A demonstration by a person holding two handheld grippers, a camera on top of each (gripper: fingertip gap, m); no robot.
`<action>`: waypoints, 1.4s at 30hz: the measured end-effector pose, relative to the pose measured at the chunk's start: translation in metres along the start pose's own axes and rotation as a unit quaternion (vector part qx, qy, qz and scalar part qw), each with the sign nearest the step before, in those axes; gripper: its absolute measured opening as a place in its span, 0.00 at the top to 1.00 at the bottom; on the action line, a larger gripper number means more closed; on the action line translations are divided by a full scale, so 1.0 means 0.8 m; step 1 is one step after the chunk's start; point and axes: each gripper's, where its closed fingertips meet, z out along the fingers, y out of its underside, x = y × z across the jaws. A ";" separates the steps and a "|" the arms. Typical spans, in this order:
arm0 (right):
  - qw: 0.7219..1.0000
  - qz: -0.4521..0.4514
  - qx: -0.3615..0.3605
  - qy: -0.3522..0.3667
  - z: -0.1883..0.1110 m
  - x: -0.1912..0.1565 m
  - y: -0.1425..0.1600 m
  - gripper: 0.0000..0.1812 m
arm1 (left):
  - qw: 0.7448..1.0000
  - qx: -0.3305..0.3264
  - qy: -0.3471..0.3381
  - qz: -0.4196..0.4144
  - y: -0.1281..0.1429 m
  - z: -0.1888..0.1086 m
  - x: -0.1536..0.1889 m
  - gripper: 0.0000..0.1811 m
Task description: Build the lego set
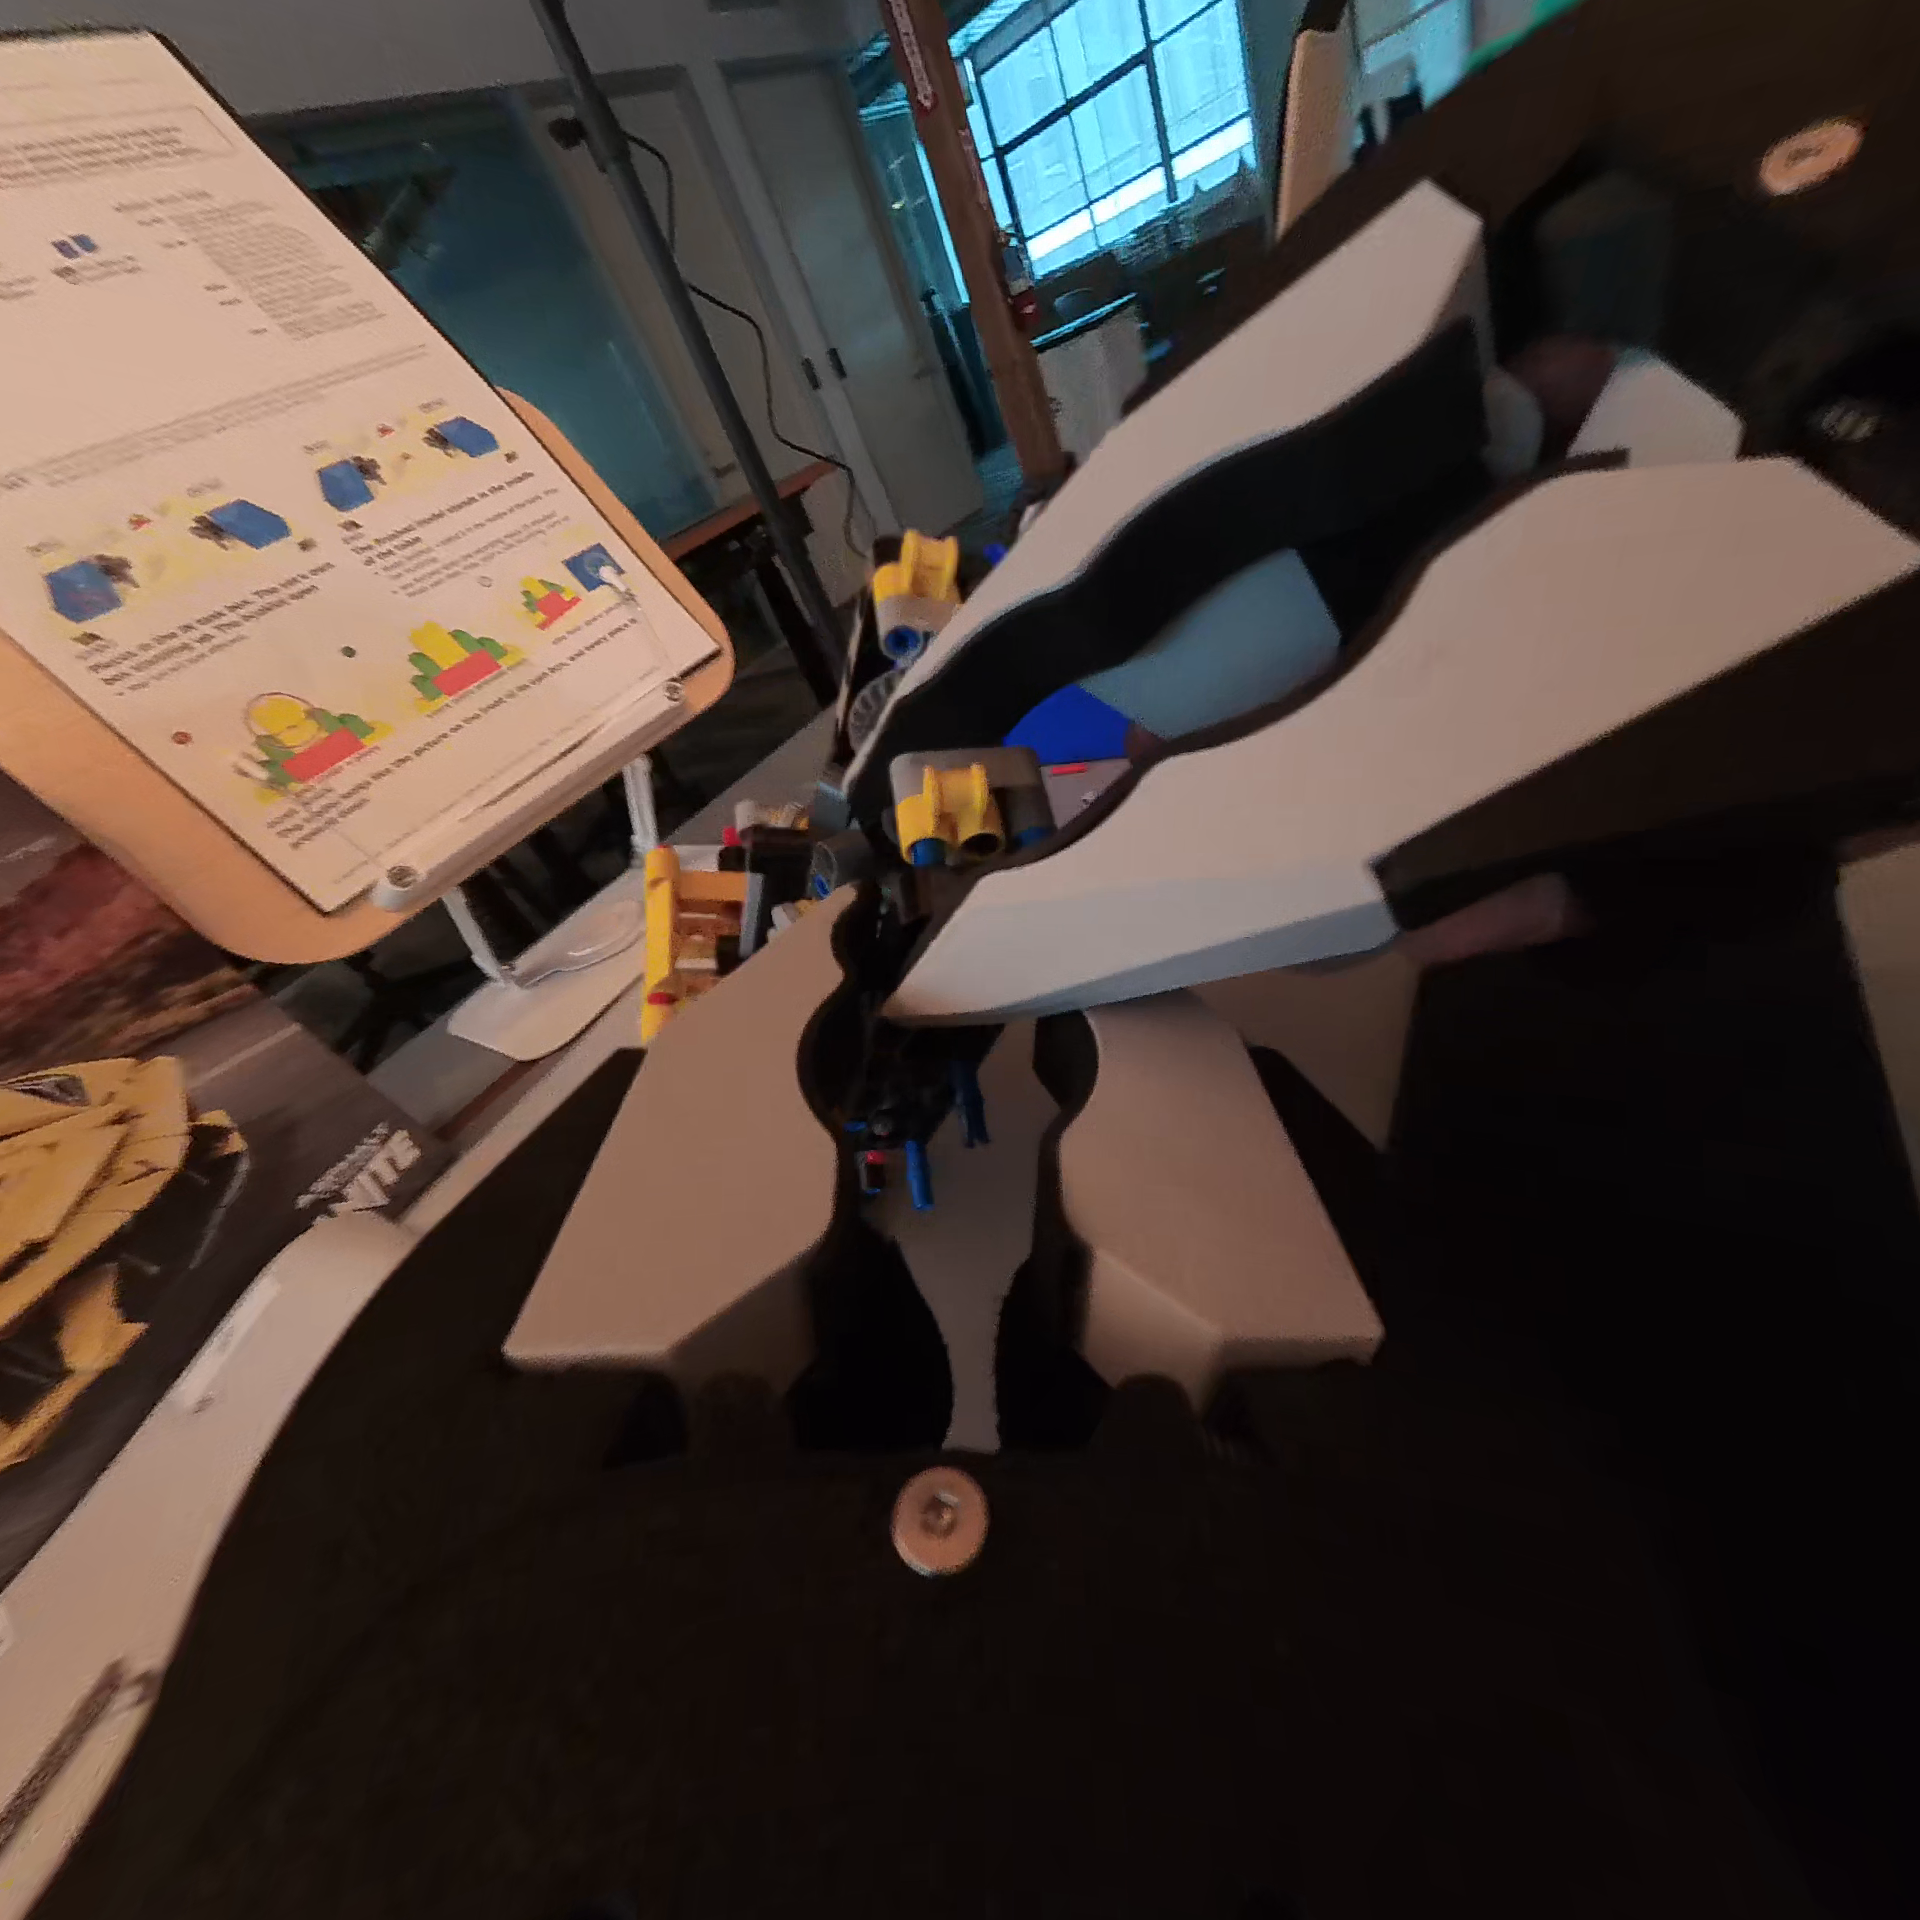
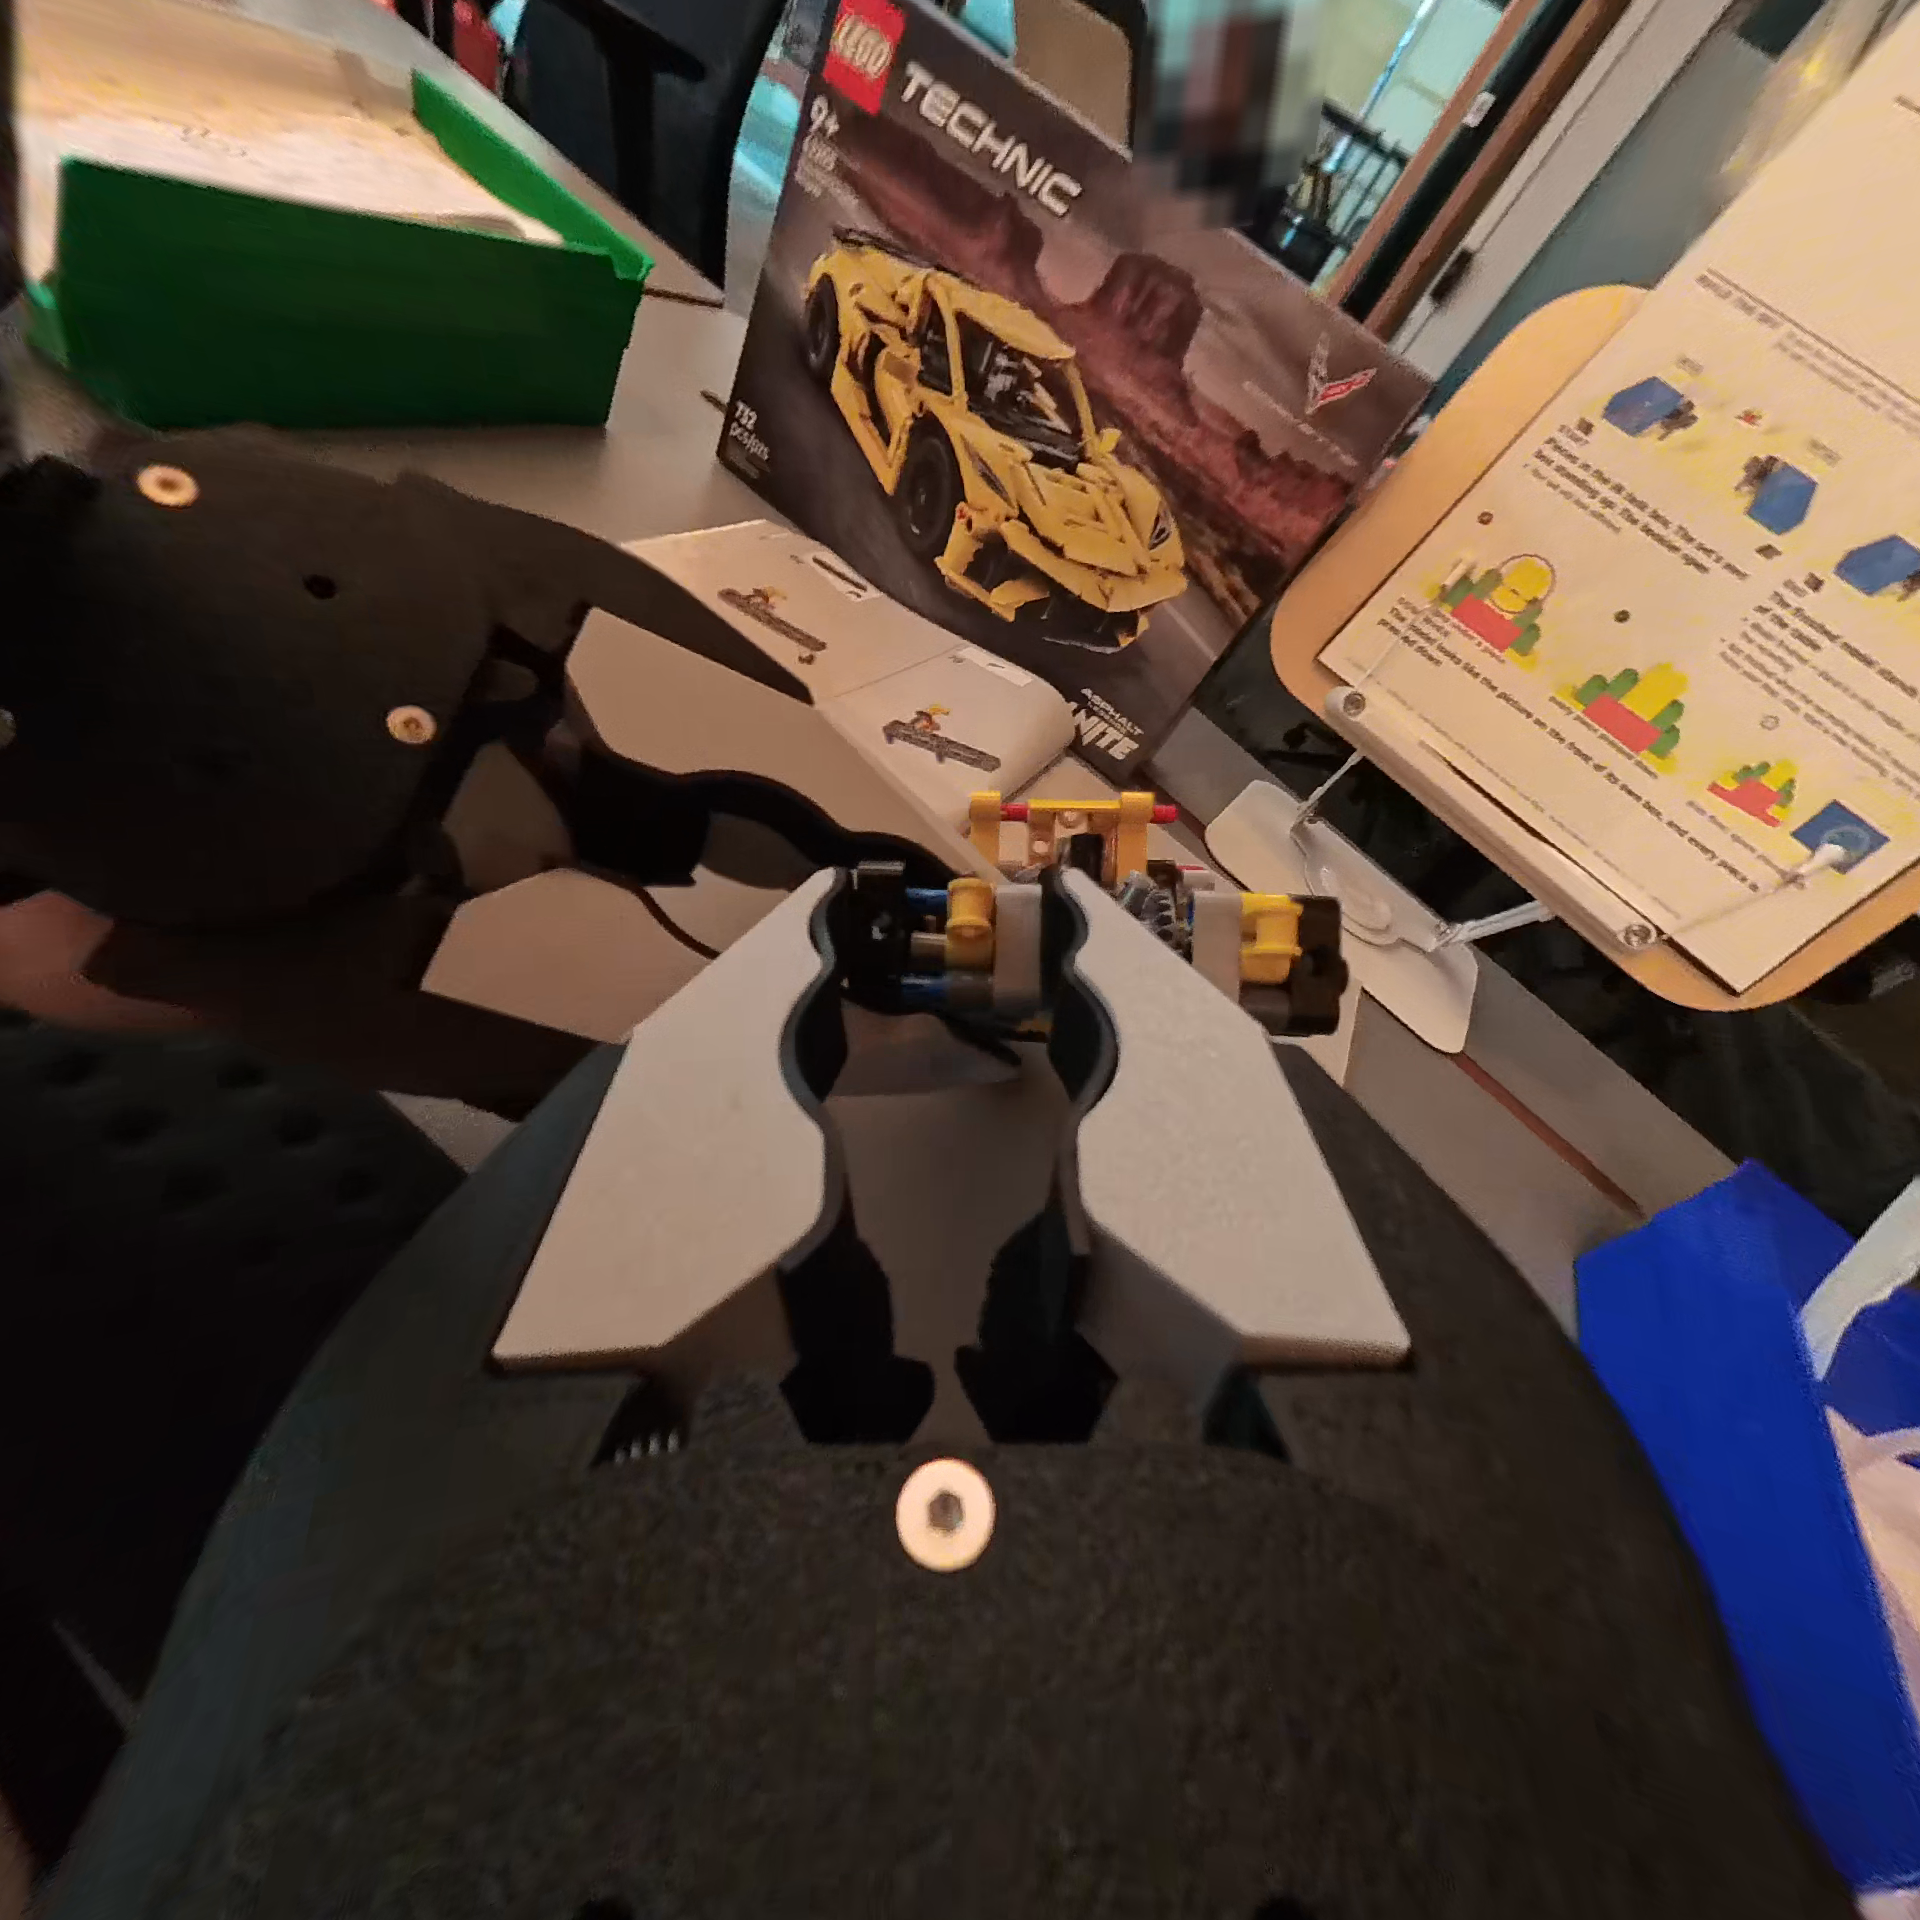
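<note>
on a grey table [image 2: 665, 457] by windows [image 1: 1101, 135], both tools clamped on the lego assembly [image 2: 1049, 925]

Left tongs [image 1: 862, 935] and right tongs [image 2: 940, 914] both clamped, tips crossing.

The left wrist view sat just behind the left gripper [image 1: 883, 1049], looking along its fingers toward the instruction board [image 1: 312, 499] and far windows. The right wrist view did likewise behind the right gripper [image 2: 951, 935], facing the set's box [image 2: 1039, 416]. Both were very close to the lego model [image 2: 1091, 914] (their shared ground, with board and box).
</note>
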 end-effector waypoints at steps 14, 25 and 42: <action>0.996 0.048 -0.004 -0.079 -0.022 -0.017 0.020 0.80 | 0.995 0.032 -0.008 0.098 0.009 -0.002 0.025 0.87; 0.898 -0.201 -0.141 -0.365 -0.054 -0.017 0.018 0.78 | 0.991 0.038 0.003 0.127 0.014 -0.003 0.032 0.86; 0.788 -0.396 -0.237 -0.408 -0.040 -0.019 0.043 0.89 | 0.991 0.036 0.005 0.128 0.014 -0.001 0.031 0.87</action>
